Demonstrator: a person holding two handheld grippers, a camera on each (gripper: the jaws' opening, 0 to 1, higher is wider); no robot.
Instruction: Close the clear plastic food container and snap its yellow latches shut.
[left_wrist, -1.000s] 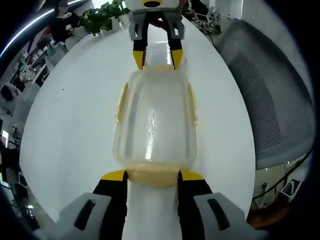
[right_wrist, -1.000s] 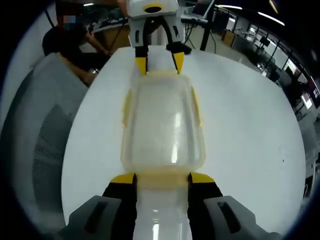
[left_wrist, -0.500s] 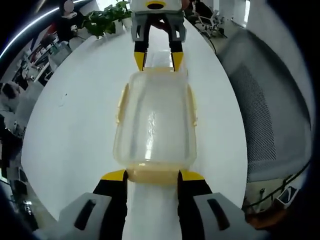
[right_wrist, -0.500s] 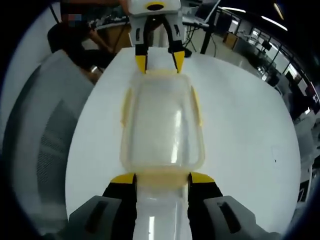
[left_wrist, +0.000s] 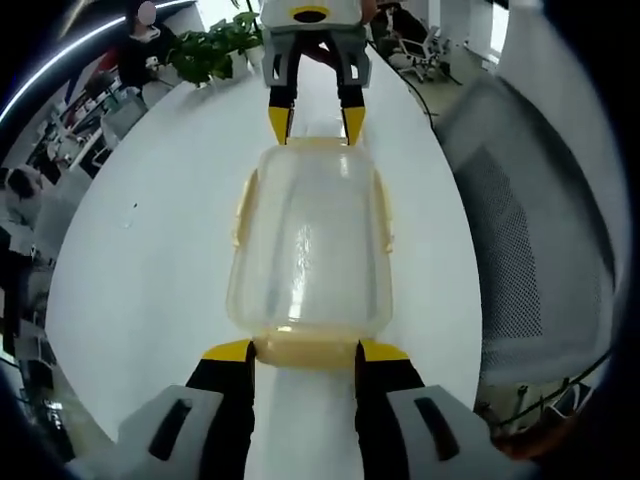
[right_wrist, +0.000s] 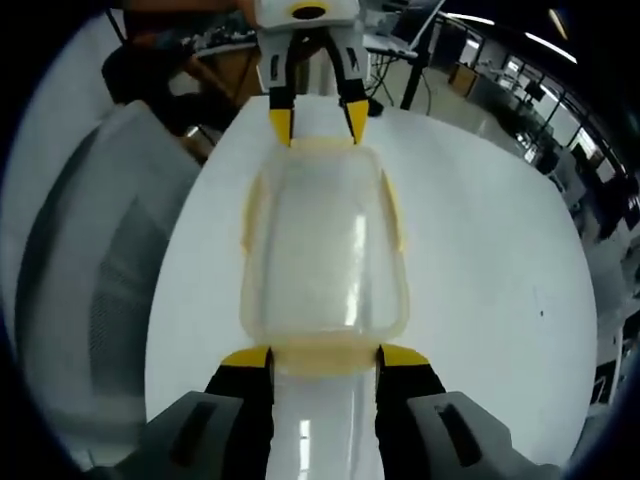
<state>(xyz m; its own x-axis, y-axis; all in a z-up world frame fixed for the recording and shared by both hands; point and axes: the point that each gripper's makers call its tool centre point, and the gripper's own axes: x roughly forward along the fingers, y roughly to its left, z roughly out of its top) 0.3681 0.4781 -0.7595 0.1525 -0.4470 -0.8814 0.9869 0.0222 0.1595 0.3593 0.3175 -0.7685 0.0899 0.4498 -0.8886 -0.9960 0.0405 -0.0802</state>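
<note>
Clear plastic food container (left_wrist: 310, 240) with lid on, nothing visible inside, lying on the white counter (left_wrist: 150, 260) between the two grippers. Left gripper (left_wrist: 305, 352) spread wide, tips touching the yellow latch (left_wrist: 305, 352) at one short end; right gripper (right_wrist: 325, 358) likewise released against the opposite end latch (right_wrist: 325, 357). Long-side latches (left_wrist: 243, 205) folded against the walls.

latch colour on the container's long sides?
Pale yellow latches on a clear container; clearest in the left gripper view.
</note>
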